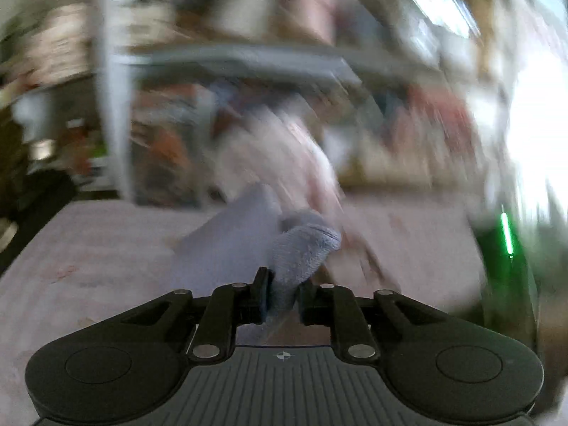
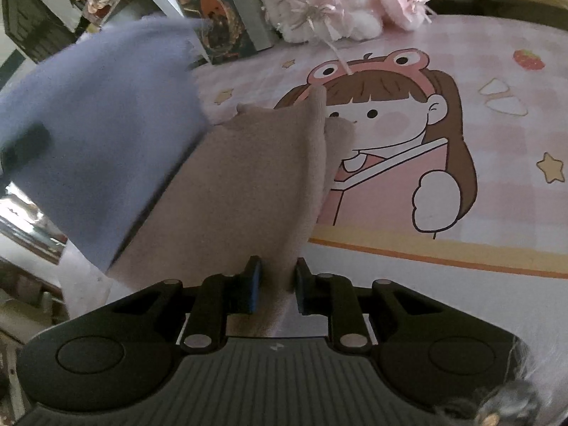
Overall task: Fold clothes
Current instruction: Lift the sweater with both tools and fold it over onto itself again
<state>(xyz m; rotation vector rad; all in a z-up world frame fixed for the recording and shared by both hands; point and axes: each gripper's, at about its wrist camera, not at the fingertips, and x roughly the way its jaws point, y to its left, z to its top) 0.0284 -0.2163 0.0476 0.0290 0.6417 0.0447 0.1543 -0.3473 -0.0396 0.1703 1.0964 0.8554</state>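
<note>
Closest to the right wrist camera, the right gripper (image 2: 275,284) has its jaws clamped on a fold of beige cloth (image 2: 248,181), which runs up and away from the pads and lies partly over the mat (image 2: 497,113). That mat is the biggest thing in view: pink checks, a cartoon girl in a frog hat, stars and a strawberry, with an orange border along its near edge. Left of the beige cloth hangs a blue cloth (image 2: 99,135), blurred, its lower edge overlapping the beige one. Beyond them a white and pink plush toy (image 2: 337,3) sits at the far edge of the mat, beside a dark box (image 2: 213,17) with printed pictures.

Seen from the left wrist, nearly everything is smeared by motion. The left gripper (image 1: 282,291) pinches a bunched corner of the blue cloth (image 1: 301,252) between its pads, the rest trailing off to the left over a pale pink surface (image 1: 88,259). At the right edge a thin green light (image 1: 506,229) glows on a dark object that cannot be made out.
</note>
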